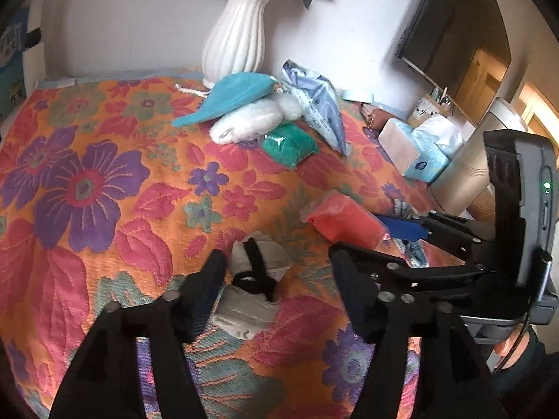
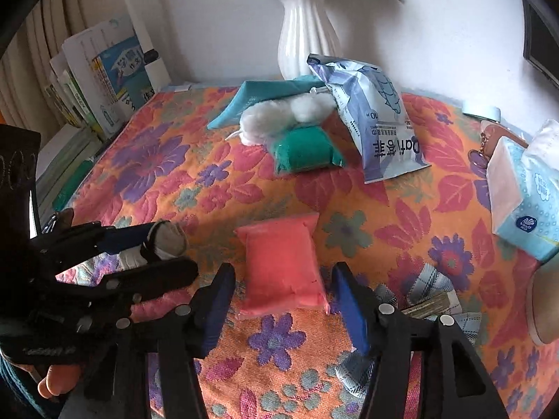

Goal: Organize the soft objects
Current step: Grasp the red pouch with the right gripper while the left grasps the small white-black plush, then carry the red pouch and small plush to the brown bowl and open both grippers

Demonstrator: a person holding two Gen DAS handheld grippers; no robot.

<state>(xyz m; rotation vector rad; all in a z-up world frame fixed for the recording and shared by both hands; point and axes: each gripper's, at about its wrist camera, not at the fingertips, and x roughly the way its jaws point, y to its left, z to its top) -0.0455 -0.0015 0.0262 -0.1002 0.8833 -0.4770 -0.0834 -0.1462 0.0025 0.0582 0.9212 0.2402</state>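
A grey rolled sock bundle (image 1: 251,289) with a black band lies on the floral cloth (image 1: 104,192). My left gripper (image 1: 279,286) stands open around it, the left finger close beside it, the right finger apart. A pink soft packet (image 2: 283,265) lies flat between the blue pads of my right gripper (image 2: 283,296), which is open with a small gap on each side. The left wrist view shows the pink packet (image 1: 342,220) at the right gripper (image 1: 356,232). The right wrist view shows the left gripper (image 2: 171,255) and the sock bundle (image 2: 167,241).
At the back lie a teal pouch (image 2: 265,97), a white fluffy piece (image 2: 276,118), a green packet (image 2: 304,150) and a blue-white bag (image 2: 377,118), before a white vase (image 2: 304,31). A tissue box (image 2: 524,202) stands right, books (image 2: 104,80) left, plaid cloth (image 2: 429,286) near right.
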